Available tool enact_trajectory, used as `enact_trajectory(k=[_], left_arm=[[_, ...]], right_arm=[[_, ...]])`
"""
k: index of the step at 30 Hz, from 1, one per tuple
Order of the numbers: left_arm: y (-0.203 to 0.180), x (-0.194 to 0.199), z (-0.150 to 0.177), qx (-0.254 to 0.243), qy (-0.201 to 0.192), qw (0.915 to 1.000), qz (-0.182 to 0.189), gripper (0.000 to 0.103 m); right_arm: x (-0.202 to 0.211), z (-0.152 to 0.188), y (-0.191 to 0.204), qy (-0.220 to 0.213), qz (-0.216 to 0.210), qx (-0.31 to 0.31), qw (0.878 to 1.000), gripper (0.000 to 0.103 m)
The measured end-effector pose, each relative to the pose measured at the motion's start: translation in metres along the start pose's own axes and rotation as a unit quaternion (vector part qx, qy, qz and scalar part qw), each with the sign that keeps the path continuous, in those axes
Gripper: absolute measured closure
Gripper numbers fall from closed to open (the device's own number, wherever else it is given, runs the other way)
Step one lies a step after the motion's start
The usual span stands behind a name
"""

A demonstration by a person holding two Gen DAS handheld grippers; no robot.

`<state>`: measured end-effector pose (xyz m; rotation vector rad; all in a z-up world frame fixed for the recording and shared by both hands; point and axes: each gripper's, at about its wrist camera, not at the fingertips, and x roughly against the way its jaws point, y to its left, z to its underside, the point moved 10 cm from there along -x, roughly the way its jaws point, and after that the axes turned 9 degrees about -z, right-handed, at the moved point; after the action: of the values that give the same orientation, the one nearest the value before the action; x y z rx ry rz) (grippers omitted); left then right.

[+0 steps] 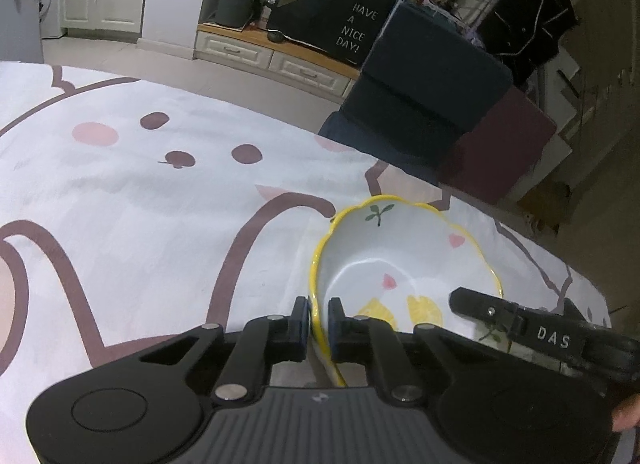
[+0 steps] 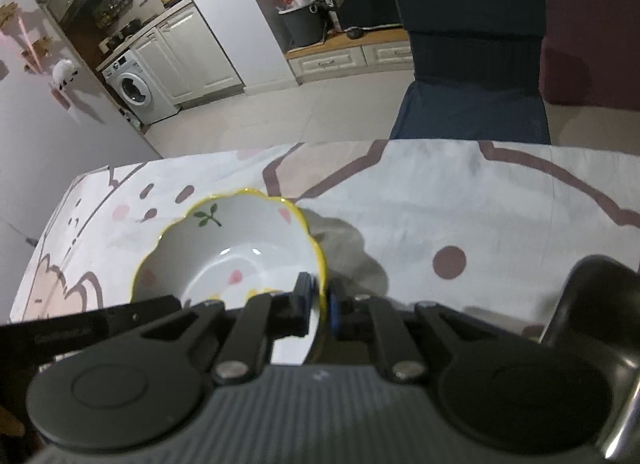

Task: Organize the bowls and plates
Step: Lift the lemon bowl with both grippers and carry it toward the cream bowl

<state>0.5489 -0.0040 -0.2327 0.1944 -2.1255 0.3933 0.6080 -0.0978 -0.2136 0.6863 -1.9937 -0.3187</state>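
- Resting near the tabletop's (image 1: 168, 248) far corner, the bowl (image 1: 404, 260) is the one dish in view: white, with a wavy yellow rim, a green sprig, pink hearts and lemon slices painted inside.
- It appears tipped, its near side lifted, and it throws a scalloped shadow on the cloth in the right wrist view, so it seems to be partly raised rather than sitting flat; I cannot tell whether its far edge touches the cloth.
- The left tongs (image 1: 319, 320) pinch the rim on the bowl's left side, one finger inside the wall and one outside.
- The right tongs (image 2: 320, 306) pinch the opposite side of the rim the same way, and their black arm shows at the right in the left wrist view.
- Gripping at two opposite points probably keeps the slick, curved dish from swinging or slipping, as it might from a single hold.
- Beneath it lies a white cloth (image 2: 460, 199) printed with brown outlines, dots and pink patches.
- Beyond the tabletop stands a dark blue chair (image 2: 472, 47), then tiled floor, white cabinets and a washing machine (image 2: 136, 89).
- No plates or other bowls show, so where this one belongs cannot be judged.
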Motion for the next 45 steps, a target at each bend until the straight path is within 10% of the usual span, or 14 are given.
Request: enact_trajectory(k=[7, 29, 45], left_arm=[[-0.001, 0.014, 0.012, 0.001, 0.034, 0.9992, 0.021, 0.097], [0.022, 0.204, 0.059, -0.018, -0.038, 0.9977, 0.053, 0.097], [0.085, 0.279, 0.129, -0.030, -0.054, 0.9973, 0.039, 0.097]], right_arm=[[0.015, 0.009, 0.010, -0.002, 0.027, 0.023, 0.999, 0.093], [0.166, 0.074, 0.115, -0.074, 0.027, 0.014, 0.997, 0.094], [0.202, 0.154, 0.185, -0.085, 0.007, 0.004, 0.996, 0.094]])
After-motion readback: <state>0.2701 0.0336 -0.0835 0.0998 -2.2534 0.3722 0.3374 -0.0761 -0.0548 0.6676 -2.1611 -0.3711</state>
